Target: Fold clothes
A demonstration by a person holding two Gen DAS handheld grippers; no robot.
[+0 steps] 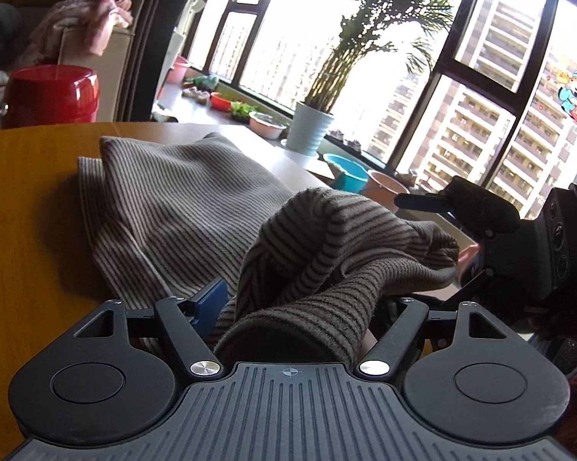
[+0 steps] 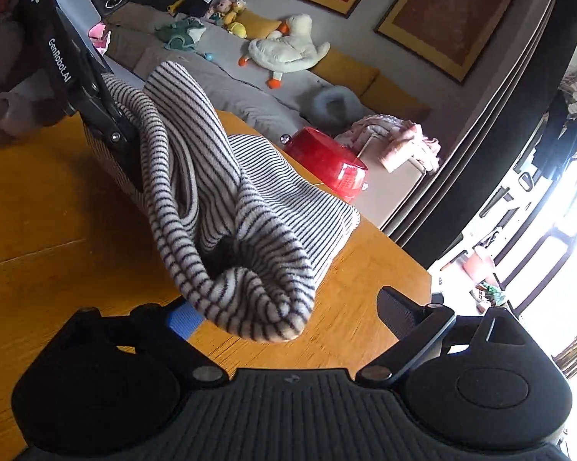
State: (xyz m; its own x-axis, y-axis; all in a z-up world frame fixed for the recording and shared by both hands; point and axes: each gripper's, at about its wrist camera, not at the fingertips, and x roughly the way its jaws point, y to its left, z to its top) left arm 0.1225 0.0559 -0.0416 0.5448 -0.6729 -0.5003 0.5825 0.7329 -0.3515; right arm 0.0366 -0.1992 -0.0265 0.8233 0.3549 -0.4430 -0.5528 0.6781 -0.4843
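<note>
A striped knit garment point(image 2: 273, 199) is spread across a round wooden table point(image 2: 50, 223), part flat on the top and part lifted into a bunched ridge. The left gripper point(image 1: 288, 307) is buried in a raised fold of the cloth; only its blue pad point(image 1: 209, 307) is seen at one side, and fabric fills the gap between its fingers, so a grip on the garment is shown. The right gripper point(image 2: 288, 311) is seen with its fingers set wide apart; a rolled edge of the garment lies over the blue-tipped finger point(image 2: 184, 320), and whether anything is pinched cannot be told. Beyond the table, a potted palm point(image 1: 326, 88) is stood on a windowsill before tall windows point(image 1: 480, 96). A grey sofa point(image 2: 219, 73) with a plush goose point(image 2: 284, 48) is seen under framed pictures point(image 2: 445, 15), beside a red tub point(image 2: 328, 161).
</note>
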